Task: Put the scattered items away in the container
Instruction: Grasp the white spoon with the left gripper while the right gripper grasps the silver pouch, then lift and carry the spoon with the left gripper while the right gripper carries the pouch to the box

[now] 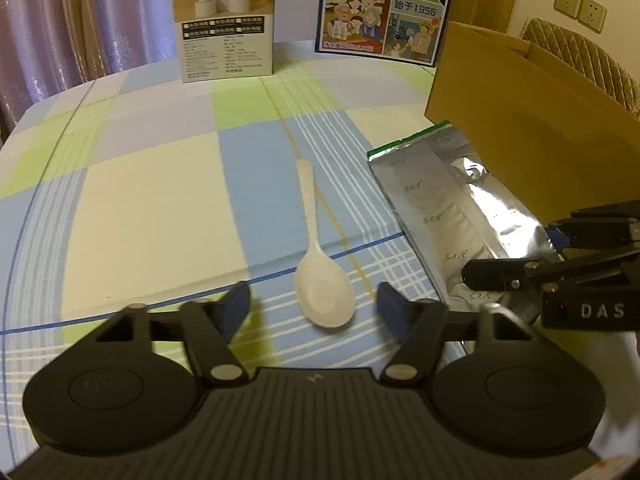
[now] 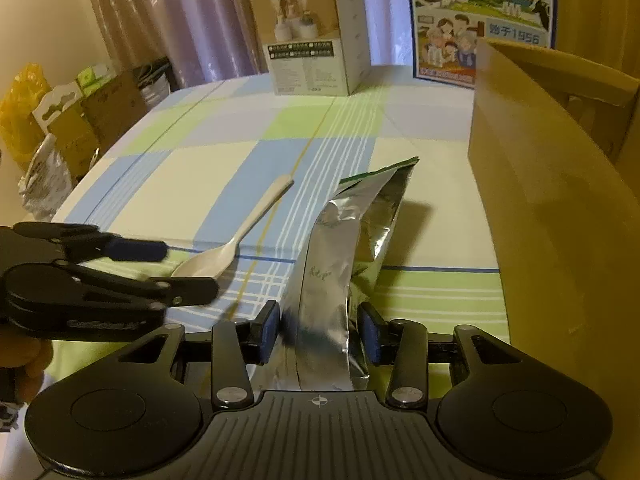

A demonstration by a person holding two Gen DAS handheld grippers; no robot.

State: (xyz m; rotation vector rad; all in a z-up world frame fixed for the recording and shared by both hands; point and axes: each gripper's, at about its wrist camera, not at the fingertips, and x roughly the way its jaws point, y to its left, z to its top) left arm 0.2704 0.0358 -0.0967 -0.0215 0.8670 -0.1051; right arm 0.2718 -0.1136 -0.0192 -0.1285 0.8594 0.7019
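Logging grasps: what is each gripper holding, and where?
Right gripper: foil pouch, by its near end. Left gripper: nothing; its jaws straddle the spoon bowl.

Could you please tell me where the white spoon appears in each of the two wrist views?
Left wrist: the white spoon lies at lower centre, bowl between the open fingers.
Right wrist: left of centre, beside the foil pouch.
Shared landmark: the cardboard box.
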